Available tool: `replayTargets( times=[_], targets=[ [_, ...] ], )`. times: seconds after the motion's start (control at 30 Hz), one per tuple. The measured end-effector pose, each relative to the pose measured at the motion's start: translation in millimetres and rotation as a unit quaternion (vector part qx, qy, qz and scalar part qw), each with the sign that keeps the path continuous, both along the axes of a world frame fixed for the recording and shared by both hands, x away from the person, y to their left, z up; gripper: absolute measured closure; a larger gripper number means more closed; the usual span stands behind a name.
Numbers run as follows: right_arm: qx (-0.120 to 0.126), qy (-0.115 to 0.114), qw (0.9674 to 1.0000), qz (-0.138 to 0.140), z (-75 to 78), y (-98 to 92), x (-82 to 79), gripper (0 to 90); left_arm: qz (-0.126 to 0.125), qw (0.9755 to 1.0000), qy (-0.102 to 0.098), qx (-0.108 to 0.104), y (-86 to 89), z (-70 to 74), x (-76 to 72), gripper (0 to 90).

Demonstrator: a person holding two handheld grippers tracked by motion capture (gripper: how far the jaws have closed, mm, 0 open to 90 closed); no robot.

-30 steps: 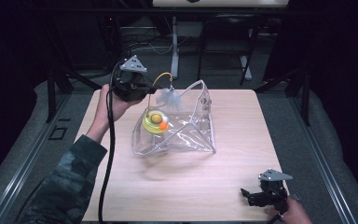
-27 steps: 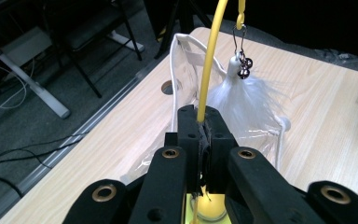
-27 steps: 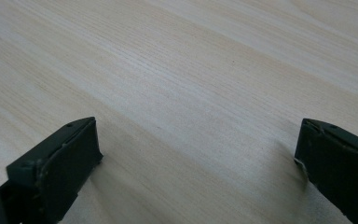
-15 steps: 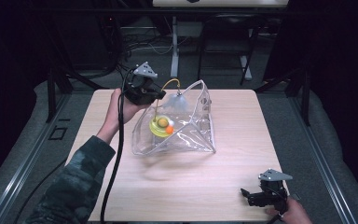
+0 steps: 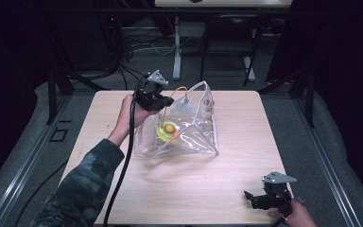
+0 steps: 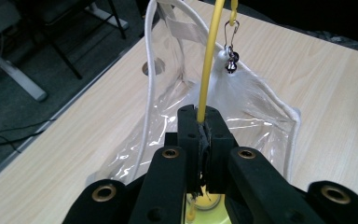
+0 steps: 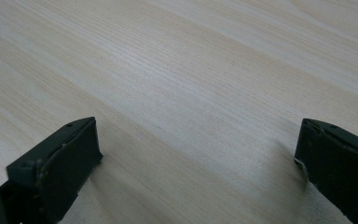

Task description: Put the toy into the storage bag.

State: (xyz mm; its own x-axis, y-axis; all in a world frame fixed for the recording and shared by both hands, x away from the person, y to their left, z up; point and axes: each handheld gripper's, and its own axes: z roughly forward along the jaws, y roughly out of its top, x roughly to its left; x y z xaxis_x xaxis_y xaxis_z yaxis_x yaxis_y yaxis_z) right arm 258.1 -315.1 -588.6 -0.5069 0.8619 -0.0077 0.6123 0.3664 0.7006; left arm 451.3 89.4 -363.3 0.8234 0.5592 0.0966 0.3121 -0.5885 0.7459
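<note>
A clear plastic bag (image 5: 196,138) with white trim lies open on the wooden table (image 5: 189,189). My left gripper (image 5: 162,101) hovers over the bag's left rim, shut on a thin yellow rod (image 6: 209,60). The rod arcs over to a clasp with small bells (image 6: 231,65) and a white feather (image 6: 249,91). Seen through the bag's clear wall are a yellow round base (image 5: 167,130) and an orange ball (image 5: 176,134). In the left gripper view, my left gripper (image 6: 200,116) clamps the rod upright. My right gripper (image 5: 259,198) rests near the front right corner, open and holding nothing.
In the right gripper view, the right gripper (image 7: 198,158) looks at bare wood between wide-set jaws. A black cable (image 5: 123,165) trails along the person's left sleeve. Chairs and stand legs (image 5: 177,52) sit on the floor beyond the table's far edge.
My left gripper has moved right and down with the yellow rod, from the bag's left side to over its opening. The bag has shifted shape slightly. The right gripper has stayed put.
</note>
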Motion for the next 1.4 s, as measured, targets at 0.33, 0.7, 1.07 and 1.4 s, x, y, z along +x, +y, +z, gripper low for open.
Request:
replayTargets(
  times=[0.33, 0.7, 1.07, 1.4],
  targets=[
    [0.012, -0.002, 0.9999, 0.001, -1.3, 0.7, 0.3, 0.0, -0.003, 0.9999, 0.010, 0.010, -8.6, -12.1, 5.0, 87.6],
    [0.012, -0.003, 0.9999, 0.001, -1.4, 0.7, 0.3, 0.0, 0.007, 0.9996, 0.023, 0.016, -15.0, -30.5, 13.6, 87.5],
    [-0.009, 0.003, 1.0000, 0.004, 1.1, -1.1, 0.3, 0.0, 0.020, 0.9991, 0.025, 0.028, -14.0, -40.8, 17.0, 87.3],
    [0.009, -0.003, 1.0000, 0.000, -1.3, 0.6, 0.3, 0.0, 0.035, 0.9986, 0.030, 0.024, -8.5, -47.9, 20.5, 87.2]
  ],
)
